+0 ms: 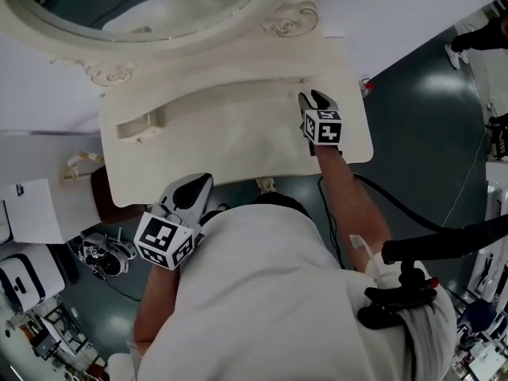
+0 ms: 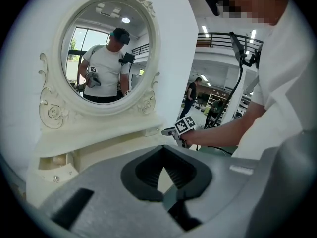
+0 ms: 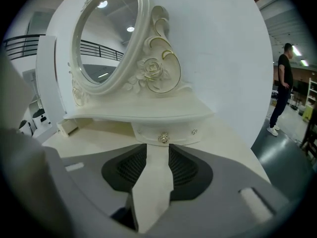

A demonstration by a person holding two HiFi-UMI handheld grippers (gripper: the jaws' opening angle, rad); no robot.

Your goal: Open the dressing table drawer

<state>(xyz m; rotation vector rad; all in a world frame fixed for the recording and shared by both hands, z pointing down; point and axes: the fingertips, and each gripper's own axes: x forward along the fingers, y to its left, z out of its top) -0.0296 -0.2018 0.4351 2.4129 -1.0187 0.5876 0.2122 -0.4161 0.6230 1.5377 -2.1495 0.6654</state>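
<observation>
The cream drawer (image 3: 163, 131), fitted with a gold knob (image 3: 163, 138), is seen closed at the table's (image 1: 238, 145) 1 o'clock. The right hand-held gripper (image 3: 158, 155) is held wide and empty, aimed at the knob. The left hand-held gripper (image 2: 163, 155) is held shut at 7 o'clock.

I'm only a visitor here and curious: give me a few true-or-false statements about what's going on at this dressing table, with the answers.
1. The right gripper's jaws stand apart with nothing between them. True.
2. The right gripper has clamped the small drawer's knob. False: the knob lies just ahead of the jaws, untouched.
3. The oval mirror reflects the person. True.
4. The left gripper rests against the mirror. False: it hangs by the table's front edge, close to the person.
</observation>
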